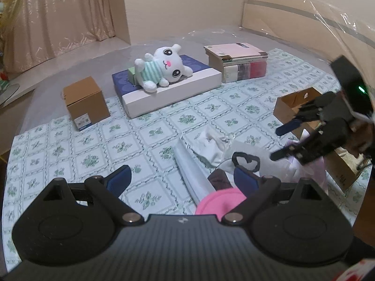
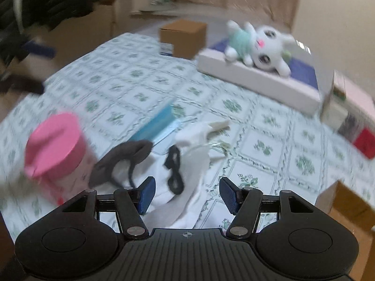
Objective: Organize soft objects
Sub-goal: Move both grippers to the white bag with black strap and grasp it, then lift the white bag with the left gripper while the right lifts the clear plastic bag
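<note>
Hovering low over the patterned surface (image 1: 98, 140), the left claw (image 1: 185, 178) stands wide open with nothing pressed between its blue pads, though a pink-lidded container (image 1: 218, 201) and a dark brown fabric piece (image 1: 219, 179) sit just below and between its fingers. The right claw (image 2: 186, 193) is about half open, its pads clear of the cloth beneath it; nothing is gripped. Under it lies the heap to be sorted: a white garment (image 2: 187, 154) crumpled on the surface, with a thin black strap or trim (image 2: 174, 167) lying across it and the brown fabric piece (image 2: 121, 159) touching its left edge. Beside these is a light-blue folded item (image 2: 155, 126), too blurred to name. All of this looks light, limp and easily snagged, so I judge a pinch on a bunched fold of the white garment safer than a pull on the strap, which could drag the rest along. To the right an open cardboard box (image 1: 311, 126) stands near, a likely place for such things. Farther off, well apart from the heap, a white plush bunny (image 1: 164, 69) in a striped green top lies on a flat blue-and-white box (image 1: 187, 89), between a closed brown carton (image 1: 85, 103) and a stack of boxes (image 1: 236, 63); it is bulkier but squashy, best taken round the body.
</note>
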Tool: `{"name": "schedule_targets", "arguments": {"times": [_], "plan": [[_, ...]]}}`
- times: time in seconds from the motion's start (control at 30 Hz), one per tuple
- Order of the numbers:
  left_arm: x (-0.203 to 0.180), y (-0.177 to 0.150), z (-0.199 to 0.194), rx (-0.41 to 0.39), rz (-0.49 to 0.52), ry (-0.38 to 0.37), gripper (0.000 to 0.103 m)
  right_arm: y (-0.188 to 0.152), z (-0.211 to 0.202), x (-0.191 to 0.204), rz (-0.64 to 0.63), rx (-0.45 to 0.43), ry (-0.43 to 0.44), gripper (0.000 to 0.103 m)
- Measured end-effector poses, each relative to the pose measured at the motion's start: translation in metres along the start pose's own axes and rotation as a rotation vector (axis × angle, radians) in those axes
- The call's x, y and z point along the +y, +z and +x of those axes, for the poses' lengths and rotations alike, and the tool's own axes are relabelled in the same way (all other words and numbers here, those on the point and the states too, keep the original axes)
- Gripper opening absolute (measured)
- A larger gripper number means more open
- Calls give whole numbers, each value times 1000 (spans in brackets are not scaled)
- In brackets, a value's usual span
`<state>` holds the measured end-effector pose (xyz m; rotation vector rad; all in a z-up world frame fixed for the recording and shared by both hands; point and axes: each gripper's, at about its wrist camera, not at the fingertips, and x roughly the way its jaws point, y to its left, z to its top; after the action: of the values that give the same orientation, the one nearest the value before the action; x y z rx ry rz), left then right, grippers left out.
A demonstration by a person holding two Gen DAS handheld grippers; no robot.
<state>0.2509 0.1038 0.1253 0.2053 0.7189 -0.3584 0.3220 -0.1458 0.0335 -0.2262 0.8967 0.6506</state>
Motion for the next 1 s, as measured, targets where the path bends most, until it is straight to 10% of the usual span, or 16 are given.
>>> {"name": "schedule_targets", "arguments": {"times": [0.57,1.0], "plan": [[-7,27,64,127,55,-104,93,12,52,-44,260,179,146,10],[-57,46,129,329,233,-228,87,18,-10,-68,294,21,127,1]]}}
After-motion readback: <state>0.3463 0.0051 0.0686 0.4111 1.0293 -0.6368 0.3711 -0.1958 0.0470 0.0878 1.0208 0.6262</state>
